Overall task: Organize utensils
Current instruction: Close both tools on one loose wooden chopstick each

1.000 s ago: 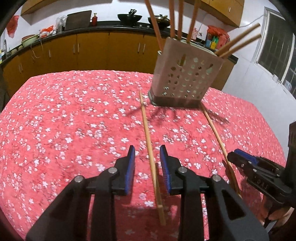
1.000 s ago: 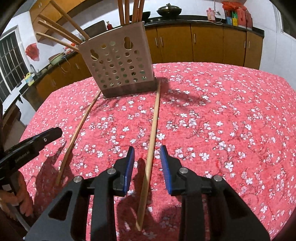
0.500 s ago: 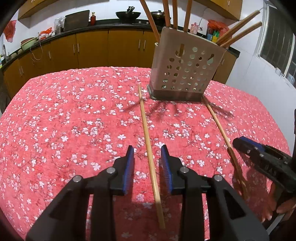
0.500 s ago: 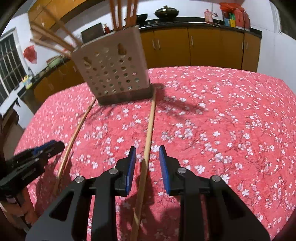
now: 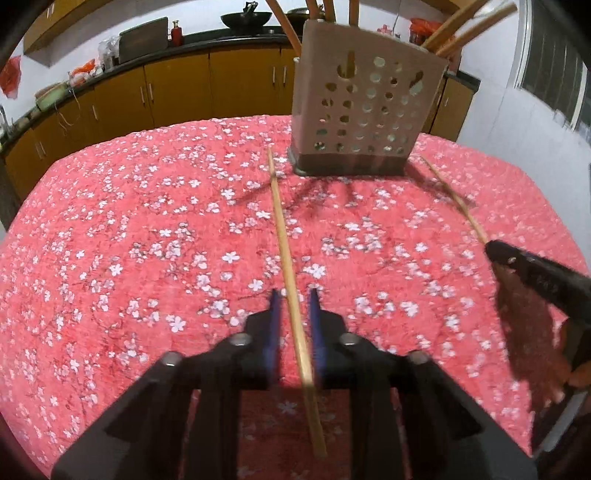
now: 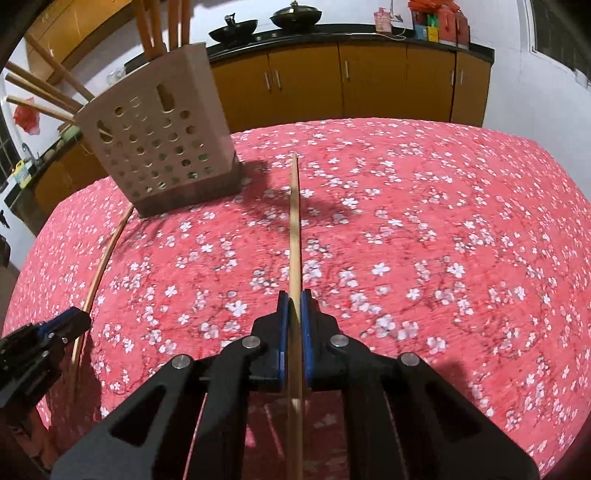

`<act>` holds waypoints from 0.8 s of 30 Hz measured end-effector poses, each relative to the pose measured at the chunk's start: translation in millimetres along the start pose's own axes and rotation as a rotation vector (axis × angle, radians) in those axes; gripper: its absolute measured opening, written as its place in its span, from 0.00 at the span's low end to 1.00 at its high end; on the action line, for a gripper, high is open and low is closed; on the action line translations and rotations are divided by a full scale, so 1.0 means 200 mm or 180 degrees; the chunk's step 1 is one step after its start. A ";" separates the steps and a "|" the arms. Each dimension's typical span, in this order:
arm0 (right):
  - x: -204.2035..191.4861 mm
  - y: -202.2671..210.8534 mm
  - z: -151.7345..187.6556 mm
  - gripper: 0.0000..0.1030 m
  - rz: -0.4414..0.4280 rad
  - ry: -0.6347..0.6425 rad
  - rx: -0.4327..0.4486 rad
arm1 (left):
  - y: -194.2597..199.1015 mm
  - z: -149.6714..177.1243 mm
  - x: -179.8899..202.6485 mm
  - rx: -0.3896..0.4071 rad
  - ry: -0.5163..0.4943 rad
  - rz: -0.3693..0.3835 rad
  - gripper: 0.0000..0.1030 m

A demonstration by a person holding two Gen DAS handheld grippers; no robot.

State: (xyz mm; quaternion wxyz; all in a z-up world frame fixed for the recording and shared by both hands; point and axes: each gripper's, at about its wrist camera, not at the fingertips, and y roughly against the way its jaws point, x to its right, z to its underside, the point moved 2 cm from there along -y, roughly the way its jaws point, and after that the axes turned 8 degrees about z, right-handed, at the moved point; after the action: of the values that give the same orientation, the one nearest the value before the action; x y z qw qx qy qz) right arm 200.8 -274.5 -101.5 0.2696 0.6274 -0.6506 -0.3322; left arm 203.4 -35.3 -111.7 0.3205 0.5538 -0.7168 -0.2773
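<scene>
Two wooden chopsticks lie on the red flowered tablecloth in front of a perforated beige holder [image 5: 365, 122] that has several chopsticks standing in it. My left gripper [image 5: 294, 297] straddles the left chopstick [image 5: 282, 229]. Its jaws are closing, and a thin gap shows on each side of the stick. My right gripper [image 6: 294, 295] is closing too, with its blue pads pressed on the right chopstick [image 6: 294, 221]. Each view shows the other gripper at its edge: the right gripper [image 5: 495, 253] over its chopstick [image 5: 454, 199], and the left gripper [image 6: 79, 317] by its chopstick [image 6: 107, 251]. The holder [image 6: 159, 147] stands at the far left.
The tablecloth [image 6: 443, 221] covers the whole table, which drops off at the far and side edges. Behind it run yellow-brown cabinets [image 6: 369, 81] under a dark counter with woks [image 6: 295, 16]. A window is on the right wall [image 5: 554, 55].
Both pairs of jaws have narrowed around their chopsticks, and the right pads now touch the stick. The right gripper has slid sideways, so the holder sits further left in its view. The left gripper has sunk slightly.
</scene>
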 end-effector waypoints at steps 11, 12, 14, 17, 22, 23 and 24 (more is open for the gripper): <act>-0.02 -0.03 -0.03 0.08 -0.0041 0.0090 0.0039 | -0.02 -0.11 -0.33 0.0032 0.0305 -0.0249 0.08; -0.02 -0.03 -0.02 0.08 -0.0036 0.0095 0.0040 | -0.02 -0.10 -0.35 0.0059 0.0344 -0.0229 0.08; -0.02 -0.04 -0.02 0.08 -0.0041 0.0092 0.0037 | -0.01 -0.10 -0.36 0.0075 0.0351 -0.0232 0.09; -0.02 -0.04 -0.03 0.08 -0.0052 0.0085 0.0032 | -0.01 -0.10 -0.36 0.0068 0.0329 -0.0261 0.09; -0.02 -0.04 -0.02 0.08 -0.0026 0.0114 0.0033 | -0.01 -0.10 -0.35 0.0060 0.0316 -0.0283 0.09; -0.02 -0.04 -0.02 0.08 -0.0025 0.0116 0.0033 | -0.01 -0.10 -0.35 0.0059 0.0312 -0.0288 0.09; -0.02 -0.04 -0.02 0.08 -0.0023 0.0118 0.0033 | 0.00 -0.10 -0.35 0.0058 0.0311 -0.0291 0.10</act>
State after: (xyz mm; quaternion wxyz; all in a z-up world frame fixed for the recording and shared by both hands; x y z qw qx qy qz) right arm 209.7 -271.1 -104.4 0.2772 0.6371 -0.6450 -0.3181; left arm 232.1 32.2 -110.0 0.3370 0.6017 -0.6767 -0.2579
